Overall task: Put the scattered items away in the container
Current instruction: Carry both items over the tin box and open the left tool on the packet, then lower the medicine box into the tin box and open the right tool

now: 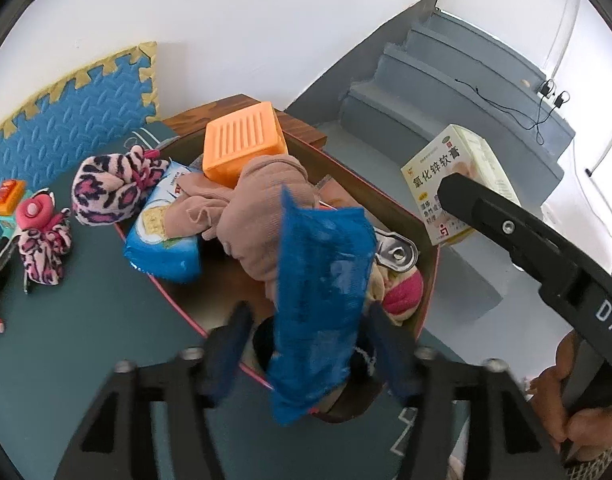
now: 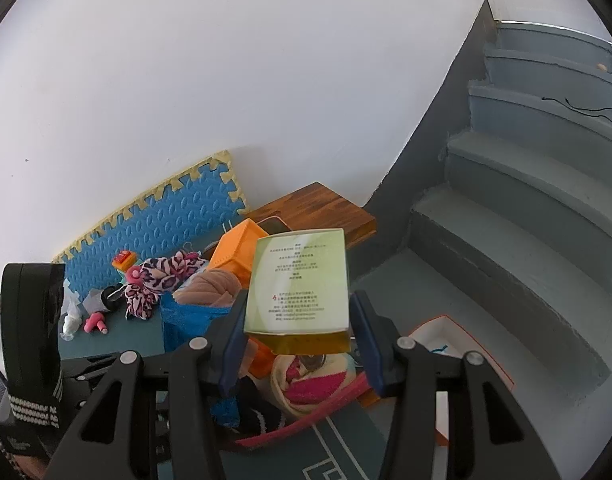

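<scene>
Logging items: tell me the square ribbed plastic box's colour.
Orange; the square ribbed plastic box shows best in left wrist view.

The cream ointment box (image 1: 454, 184), at three o'clock in the left wrist view, bears the large green characters "氧化锌软膏", the black gripper arm (image 1: 546, 256) at four o'clock shows the letters "DA", while the box's fine print in the right wrist view is illegible.

Crinkly, perhaps plastic blue packet (image 1: 322, 304); fuzzy cloth socks (image 1: 106, 188)
</scene>
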Demonstrator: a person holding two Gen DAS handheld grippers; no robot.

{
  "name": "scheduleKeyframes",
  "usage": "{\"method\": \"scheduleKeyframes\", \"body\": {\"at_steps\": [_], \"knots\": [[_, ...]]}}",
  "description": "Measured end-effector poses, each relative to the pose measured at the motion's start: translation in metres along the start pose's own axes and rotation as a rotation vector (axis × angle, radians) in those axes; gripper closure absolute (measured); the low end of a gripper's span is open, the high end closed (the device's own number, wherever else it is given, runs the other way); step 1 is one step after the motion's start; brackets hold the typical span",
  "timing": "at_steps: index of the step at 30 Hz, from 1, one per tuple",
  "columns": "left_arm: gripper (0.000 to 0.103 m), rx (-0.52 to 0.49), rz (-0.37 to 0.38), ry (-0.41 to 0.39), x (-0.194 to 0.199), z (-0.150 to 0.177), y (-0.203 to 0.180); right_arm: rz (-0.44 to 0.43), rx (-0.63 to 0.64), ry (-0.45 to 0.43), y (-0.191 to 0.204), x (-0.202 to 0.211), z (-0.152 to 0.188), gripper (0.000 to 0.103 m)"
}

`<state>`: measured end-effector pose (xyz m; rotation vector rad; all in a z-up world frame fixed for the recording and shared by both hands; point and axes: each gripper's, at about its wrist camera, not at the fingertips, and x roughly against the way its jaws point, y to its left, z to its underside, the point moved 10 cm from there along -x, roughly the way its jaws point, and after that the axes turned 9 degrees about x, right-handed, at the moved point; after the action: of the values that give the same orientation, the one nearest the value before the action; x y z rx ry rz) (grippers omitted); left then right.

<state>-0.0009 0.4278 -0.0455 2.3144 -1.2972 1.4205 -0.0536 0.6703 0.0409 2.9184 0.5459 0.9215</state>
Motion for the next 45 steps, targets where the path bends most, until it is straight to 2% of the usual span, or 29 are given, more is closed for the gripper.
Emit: {"method": "scheduleKeyframes", "body": {"at_steps": [15, 19, 25, 32, 38, 41, 45], "knots": [[0.036, -0.025, -0.039, -0.063, 0.026, -0.001, 0.001, -0.01, 0.007, 0.003, 0.007, 0.002, 0.001, 0.05], [0.036, -0.012, -0.05, -0.074, 0.034, 0.001, 0.011, -0.011, 0.01, 0.001, 0.009, 0.004, 0.001, 0.05], [0.036, 0.098, -0.093, -0.097, 0.054, 0.012, 0.06, -0.036, 0.033, -0.006, 0.021, 0.007, -0.002, 0.05], [0.036, 0.242, -0.138, -0.117, 0.072, 0.023, 0.117, -0.106, 0.124, 0.046, 0.066, -0.007, 0.009, 0.05], [0.036, 0.277, -0.137, -0.111, 0.076, 0.035, 0.13, -0.134, 0.239, 0.148, 0.096, -0.035, 0.031, 0.054], [0.036, 0.282, -0.133, -0.106, 0.075, 0.037, 0.133, -0.106, 0.282, 0.152, 0.1, -0.043, 0.035, 0.054], [0.036, 0.296, -0.129, -0.111, 0.08, 0.04, 0.138, -0.114, 0.255, 0.156, 0.099, -0.041, 0.033, 0.054]]}}
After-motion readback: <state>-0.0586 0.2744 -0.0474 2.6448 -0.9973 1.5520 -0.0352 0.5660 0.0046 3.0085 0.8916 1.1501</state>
